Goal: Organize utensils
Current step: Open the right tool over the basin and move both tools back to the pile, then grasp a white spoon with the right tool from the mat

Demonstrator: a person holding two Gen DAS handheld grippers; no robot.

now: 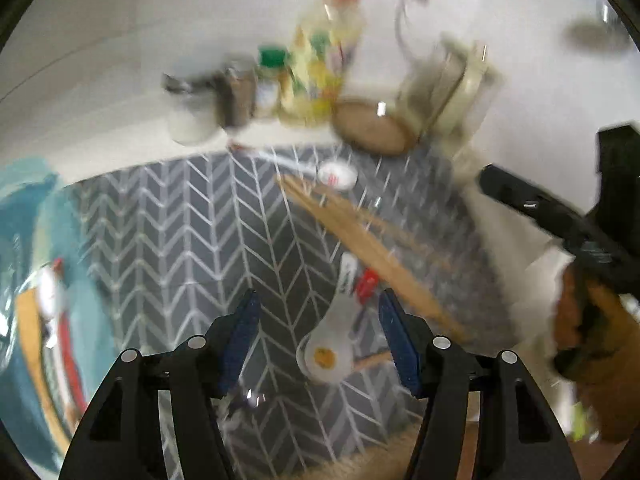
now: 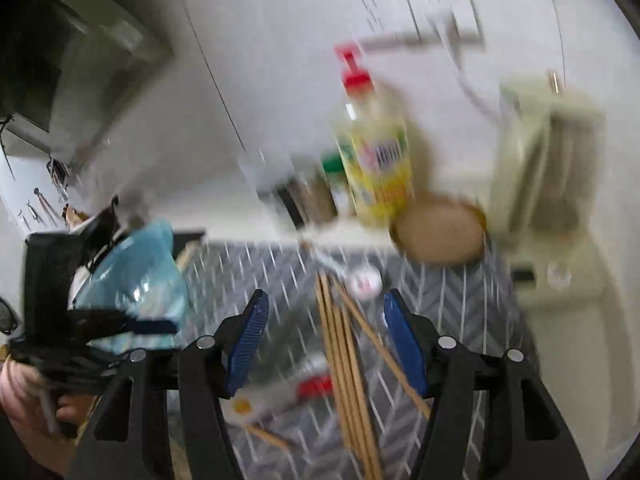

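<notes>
Both views are smeared by motion, so your counts here are rough. On the grey herringbone mat (image 1: 168,232) lie a bundle of wooden chopsticks (image 1: 360,236), at least four as the right wrist view shows them (image 2: 344,364), with one more splayed off to the side. There are two white ceramic soup spoons: one close below your left gripper (image 1: 326,354), with a yellow mark in its bowl and a red patch beside its handle, and one farther up the mat (image 1: 337,176). At the back of the mat you have one round wooden lid or board (image 1: 370,128), one yellow bottle with a red pump (image 1: 320,64), one green-capped jar (image 1: 272,76) and a cream rack (image 1: 452,88). A blue bag (image 2: 136,276) sits at the mat's left edge.

Your left gripper (image 1: 320,344) angles steeply down over the mat; its blue pads (image 1: 240,340) stand spread apart, the near spoon showing in the gap but untouched by either pad. Your right gripper (image 2: 326,344) also tilts downward, its pads spread wide, with the chopsticks lying on the mat between and beneath them, not pinched. Each view catches the other gripper held in a hand (image 1: 592,340) at the frame's edge.
</notes>
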